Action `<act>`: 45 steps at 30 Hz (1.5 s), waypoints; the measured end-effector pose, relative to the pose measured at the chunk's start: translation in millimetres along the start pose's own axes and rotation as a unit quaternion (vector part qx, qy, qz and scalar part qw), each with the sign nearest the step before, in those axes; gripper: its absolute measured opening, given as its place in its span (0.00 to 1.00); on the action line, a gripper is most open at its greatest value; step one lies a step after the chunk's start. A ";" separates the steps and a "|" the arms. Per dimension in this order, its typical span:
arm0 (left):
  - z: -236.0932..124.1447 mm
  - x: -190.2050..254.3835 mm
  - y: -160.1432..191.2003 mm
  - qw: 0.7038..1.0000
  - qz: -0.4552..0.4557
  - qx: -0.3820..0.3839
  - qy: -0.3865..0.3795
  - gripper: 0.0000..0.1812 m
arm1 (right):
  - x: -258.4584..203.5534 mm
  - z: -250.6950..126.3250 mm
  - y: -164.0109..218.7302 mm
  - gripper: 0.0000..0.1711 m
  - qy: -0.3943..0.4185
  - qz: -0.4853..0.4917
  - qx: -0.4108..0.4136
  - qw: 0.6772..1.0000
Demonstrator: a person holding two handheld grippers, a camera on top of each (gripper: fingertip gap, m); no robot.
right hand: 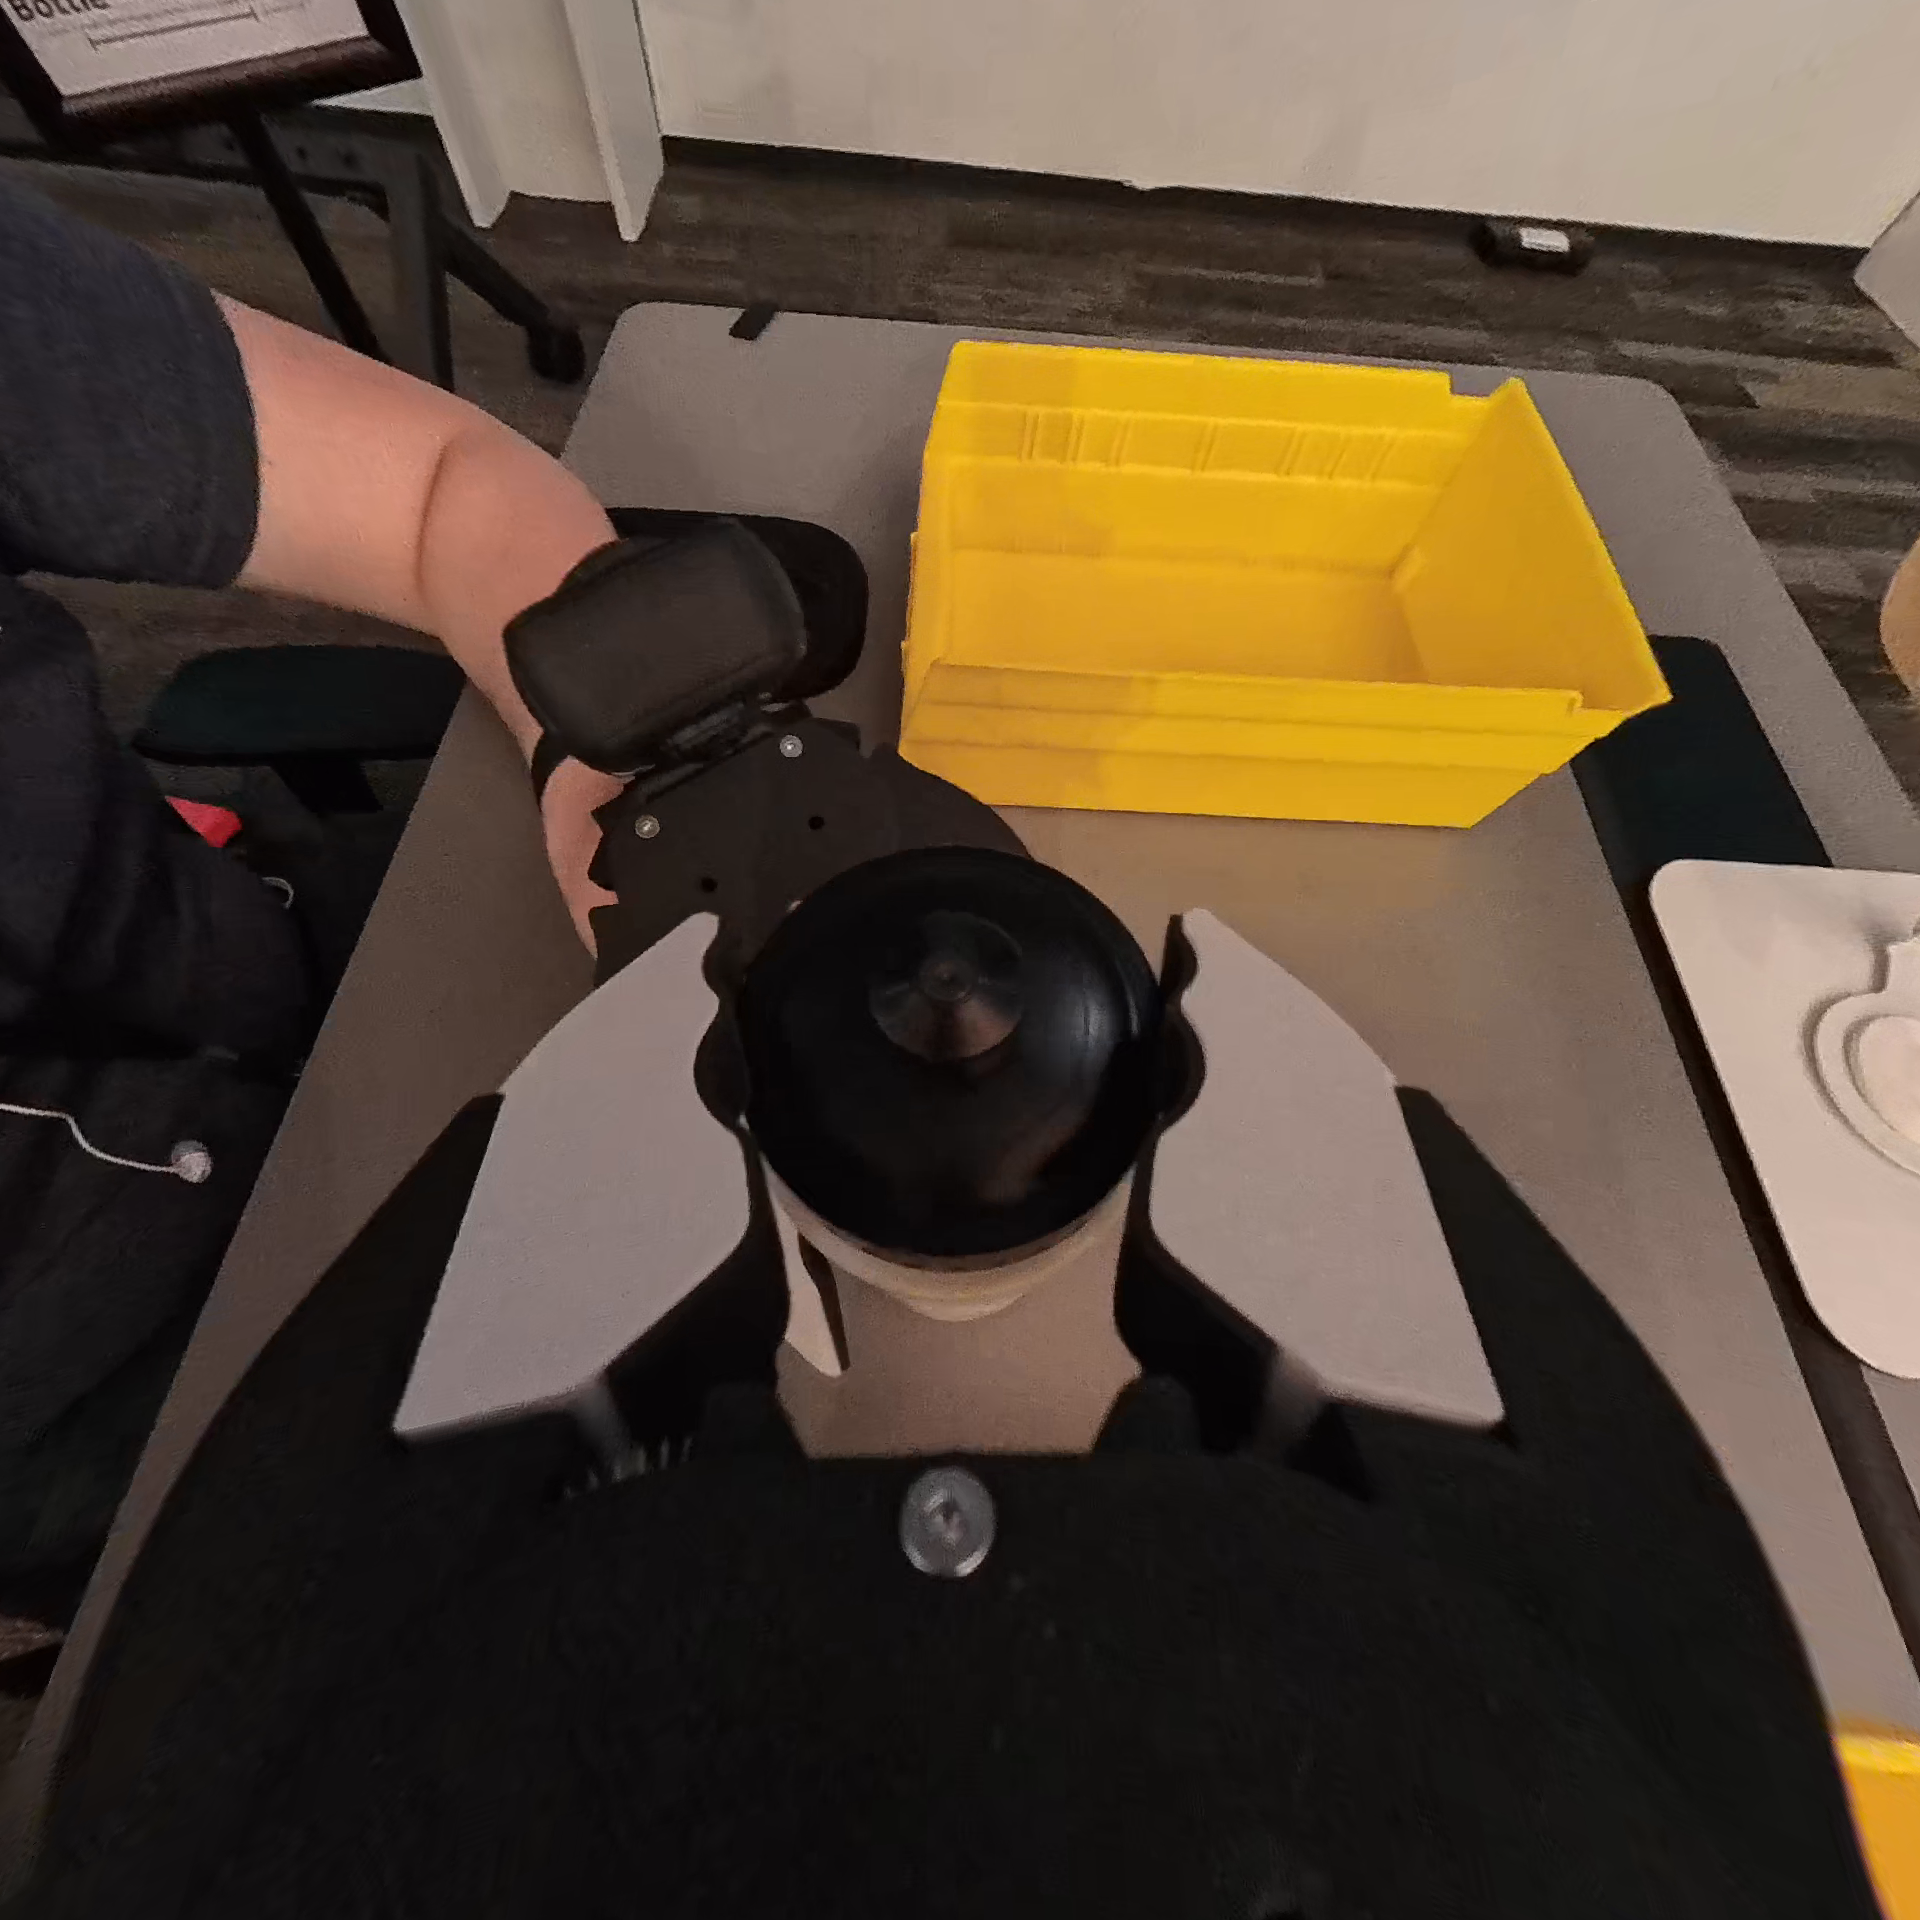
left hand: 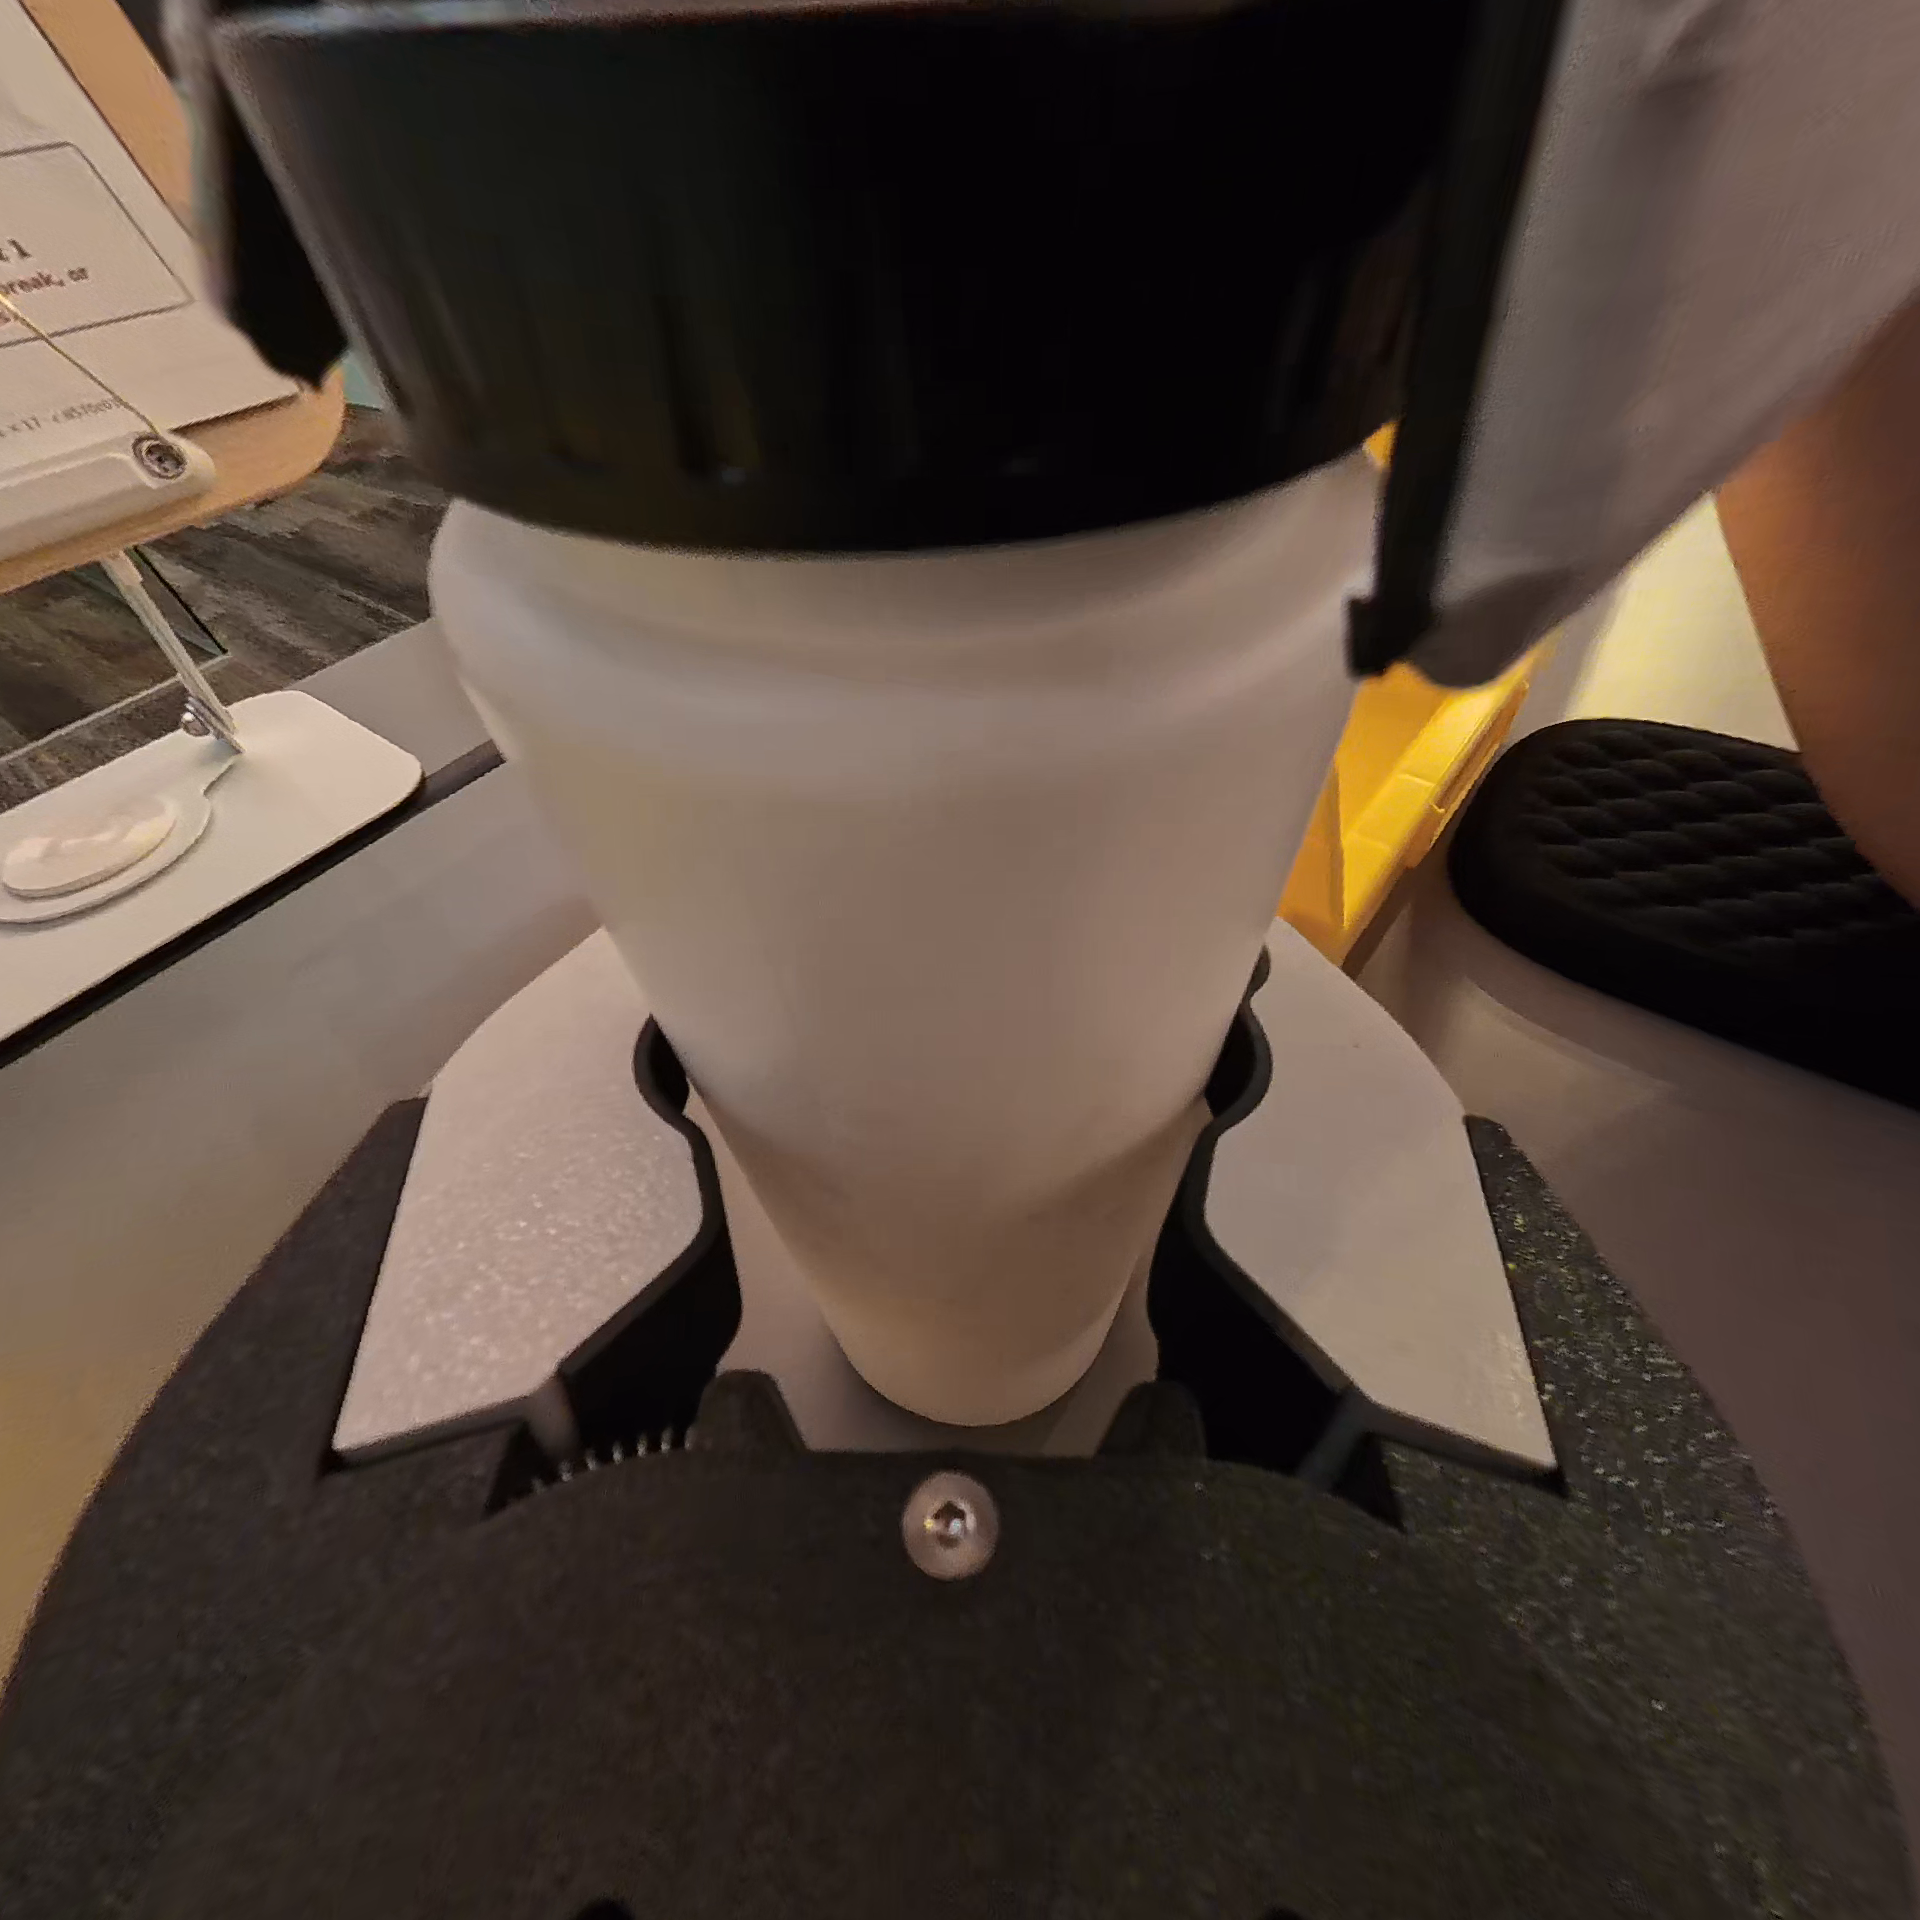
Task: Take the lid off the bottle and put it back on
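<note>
The top of the black lid (left hand: pixel 831 260) is cut off by the upper edge of the left wrist view, and its ribbed skirt is blurred; only from the right wrist view is its domed, glossy crown with a small central spout made out. The white bottle (left hand: pixel 894 935), smooth and matte, is seen standing upright on the grey table (right hand: pixel 1299 935), its base partly hidden behind the black body of the left gripper (left hand: pixel 951 1122). That gripper is closed partway around the lower bottle, its grey-faced fingers (left hand: pixel 540 1226) pressed to either side. From above, the lid is bracketed by the right gripper (right hand: pixel 951 1049), whose dark notched tips are seen snug against the rim left and right; the fingers are held narrowly apart, clamped on the lid. Whether the lid is fully screwed down cannot be told. Below it only a sliver of the bottle's neck is shown. A yellow plastic bin (right hand: pixel 1247 623), ribbed inside and open-topped, is set farther back on the table. A white pad (right hand: pixel 1766 1091) is cropped at the right edge. A person's forearm (right hand: pixel 416 499) is seen at the left, its hand mostly hidden behind the left gripper's padded black housing.
</note>
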State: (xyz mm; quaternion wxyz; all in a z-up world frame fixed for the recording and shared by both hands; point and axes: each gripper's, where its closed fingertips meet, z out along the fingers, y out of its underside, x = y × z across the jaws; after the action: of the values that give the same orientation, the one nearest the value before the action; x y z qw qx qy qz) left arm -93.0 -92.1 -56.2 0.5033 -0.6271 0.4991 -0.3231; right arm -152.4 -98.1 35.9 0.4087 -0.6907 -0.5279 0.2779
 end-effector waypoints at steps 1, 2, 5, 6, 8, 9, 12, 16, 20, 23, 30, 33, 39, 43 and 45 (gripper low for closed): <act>0.0 -1.2 0.3 1.000 -0.005 -0.001 0.000 0.55 | 3.4 0.1 1.8 0.47 0.014 0.008 -0.011 1.000; 0.1 -2.1 0.5 1.000 -0.009 -0.002 0.000 0.55 | 6.8 0.1 3.9 0.50 0.032 0.015 -0.025 0.999; 0.1 -2.5 0.7 1.000 -0.009 -0.002 0.000 0.55 | 12.3 -1.8 7.2 0.52 0.074 0.040 -0.057 0.995; 0.1 -2.5 0.8 1.000 -0.008 -0.002 0.000 0.55 | 11.1 -1.2 6.3 0.51 0.078 0.051 -0.061 0.994; 0.1 -2.4 0.7 1.000 -0.009 -0.003 0.000 0.55 | 9.7 0.1 5.3 0.49 0.090 0.076 -0.067 0.991; 0.1 -2.4 0.8 1.000 -0.008 -0.003 0.001 0.55 | 12.1 0.6 6.6 0.47 0.101 0.086 -0.072 0.989; 0.5 -2.0 0.5 1.000 -0.008 -0.001 0.007 0.55 | 14.4 1.1 9.8 0.46 0.111 0.100 -0.079 0.986; 2.9 6.7 -1.6 0.997 0.015 0.010 0.068 0.55 | 10.6 -1.9 10.8 0.46 0.095 0.072 -0.081 0.990; 2.2 18.6 -3.0 0.987 0.045 0.021 0.150 0.55 | -1.8 -5.3 9.1 0.46 0.037 -0.015 -0.043 0.998; 2.4 11.5 -1.7 0.989 0.028 0.014 0.144 0.55 | 9.5 -2.3 13.4 0.49 0.081 0.020 -0.067 0.994; 1.6 -10.0 0.9 0.992 0.005 0.007 0.124 0.55 | 39.2 -5.3 12.7 0.53 0.301 0.115 -0.102 0.941; 2.4 -15.1 0.3 0.993 -0.003 0.011 0.118 0.55 | 43.4 -8.3 10.2 0.53 0.352 0.113 -0.102 0.924; 4.0 -15.9 -0.3 0.994 0.001 0.016 0.107 0.55 | 42.6 -10.2 10.6 0.53 0.366 0.108 -0.111 0.918; 4.3 -15.4 -0.2 0.994 0.004 0.014 0.104 0.55 | 41.2 -10.9 10.7 0.53 0.369 0.104 -0.117 0.916; 4.4 -15.2 -0.3 0.995 0.005 0.014 0.103 0.55 | 40.7 -11.2 10.8 0.53 0.370 0.103 -0.119 0.915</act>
State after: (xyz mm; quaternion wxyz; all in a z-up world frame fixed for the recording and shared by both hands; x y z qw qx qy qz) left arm -93.4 -76.4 -55.7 0.4599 -0.5806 0.5468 -0.3904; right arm -126.1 -63.4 34.3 0.4590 -0.8381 -0.2939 -0.0222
